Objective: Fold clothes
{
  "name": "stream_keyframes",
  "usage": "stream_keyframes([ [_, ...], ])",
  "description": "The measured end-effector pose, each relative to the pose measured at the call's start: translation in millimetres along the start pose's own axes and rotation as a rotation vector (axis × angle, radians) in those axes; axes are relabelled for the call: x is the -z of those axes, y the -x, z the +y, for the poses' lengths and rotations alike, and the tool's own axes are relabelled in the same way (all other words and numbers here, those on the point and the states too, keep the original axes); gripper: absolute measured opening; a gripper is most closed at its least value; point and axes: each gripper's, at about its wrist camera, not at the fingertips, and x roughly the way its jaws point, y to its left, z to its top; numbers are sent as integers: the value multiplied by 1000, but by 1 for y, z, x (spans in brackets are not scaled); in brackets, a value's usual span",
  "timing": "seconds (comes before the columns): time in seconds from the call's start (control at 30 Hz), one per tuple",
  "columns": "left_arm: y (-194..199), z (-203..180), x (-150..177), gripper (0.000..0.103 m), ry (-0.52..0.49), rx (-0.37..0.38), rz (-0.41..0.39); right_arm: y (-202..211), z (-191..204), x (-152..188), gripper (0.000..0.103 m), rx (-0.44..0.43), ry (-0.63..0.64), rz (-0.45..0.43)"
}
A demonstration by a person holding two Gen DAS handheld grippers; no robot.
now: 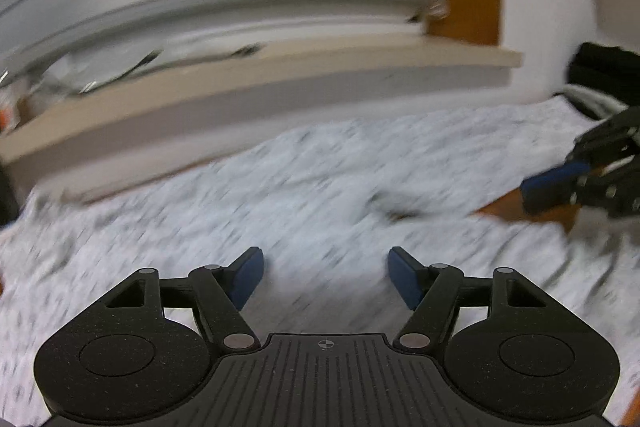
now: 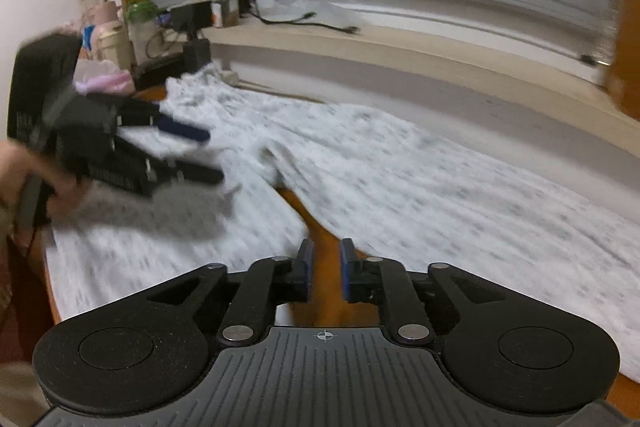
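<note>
A white garment (image 1: 320, 179) with a fine grey pattern lies spread across the orange-brown table (image 2: 310, 211). In the right wrist view the garment (image 2: 440, 179) parts into two sections with a strip of bare table between them. My left gripper (image 1: 325, 255) hovers over the cloth, open, with nothing between its blue pads. My right gripper (image 2: 327, 245) stands above the bare strip, its jaws only a little apart and empty. Each gripper shows in the other's view: the left gripper (image 2: 212, 155) in a hand at the left, the right gripper (image 1: 528, 195) at the right edge.
A beige window ledge (image 2: 400, 47) runs behind the table, with cables (image 2: 304, 21) and small items on it. At the far left corner stand a plant (image 2: 140, 11), a black box (image 2: 196, 51) and pink cloth (image 2: 104, 81). A black bag (image 1: 604, 67) sits at the right.
</note>
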Motion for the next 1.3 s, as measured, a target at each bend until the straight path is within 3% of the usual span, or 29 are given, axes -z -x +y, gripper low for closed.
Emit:
stream_keyframes([
  [0.2, -31, -42, -30, 71, -176, 127, 47, 67, -71, 45, 30, 230, -97, 29],
  [0.23, -38, -46, -32, 64, -200, 149, 69, 85, -90, 55, 31, 292, -134, 33],
  [0.27, -45, -47, -33, 34, -210, 178, 99, 100, -104, 64, 34, 348, -159, 35],
  [0.3, -51, -48, -33, 25, -212, 211, 131, 114, -118, 73, 34, 404, -185, 36],
  [0.4, -55, -48, -34, 38, -223, 216, 133, 157, -155, 102, 35, 543, -258, 58],
  [0.5, -49, -44, -35, 51, -219, 234, 115, 188, -184, 130, 39, 625, -331, 85],
  [0.6, -46, -44, -37, 62, -241, 248, 119, 203, -197, 149, 43, 647, -386, 86],
  [0.87, -61, -38, -30, 61, -251, 310, 196, 215, -210, 163, 47, 566, -498, 14],
  [0.97, -62, -33, -27, 49, -221, 344, 190, 212, -213, 160, 47, 554, -506, 11],
  [1.03, -59, -32, -25, 28, -215, 353, 173, 208, -215, 157, 43, 552, -500, 13],
  [1.07, -57, -32, -24, 8, -205, 355, 166, 207, -215, 157, 24, 542, -495, 10],
  [1.1, -54, -31, -23, 5, -199, 347, 153, 205, -216, 156, 9, 532, -490, 7],
  [1.23, -37, -22, -26, 4, -155, 278, 63, 222, -208, 145, 4, 612, -427, -91],
  [1.3, -23, -7, -34, 4, -90, 239, -8, 250, -203, 137, 4, 678, -423, -217],
])
